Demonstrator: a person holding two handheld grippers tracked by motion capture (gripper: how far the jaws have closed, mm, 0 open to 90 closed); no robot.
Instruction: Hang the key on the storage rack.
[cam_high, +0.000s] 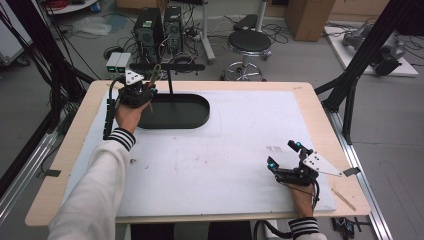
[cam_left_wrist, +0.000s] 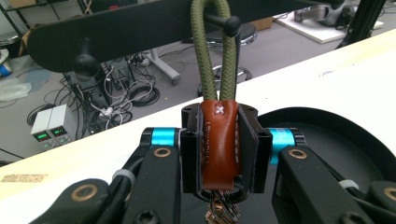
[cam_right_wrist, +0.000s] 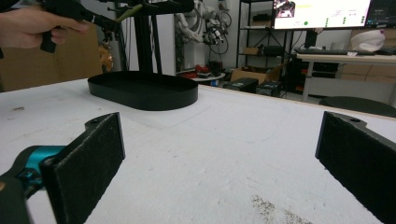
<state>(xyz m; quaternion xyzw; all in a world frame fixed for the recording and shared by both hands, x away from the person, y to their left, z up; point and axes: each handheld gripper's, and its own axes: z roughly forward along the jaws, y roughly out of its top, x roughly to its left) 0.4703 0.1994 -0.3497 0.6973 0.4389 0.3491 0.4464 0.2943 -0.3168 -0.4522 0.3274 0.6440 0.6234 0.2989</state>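
Observation:
A keychain with a brown leather tab and an olive-green cord loop is clamped in my left gripper. The loop hangs over a black peg of the black hanger bar. In the high view, my left gripper sits at the back left, above the black oval tray of the stand, with the cord reaching up to the bar. Metal rings dangle below the tab. My right gripper rests low at the front right, open, with nothing between its pads.
A white mat covers the wooden table. The stand's upright post rises from the tray. Beyond the far edge stand a stool and computer towers with cables. Dark frame struts flank the right.

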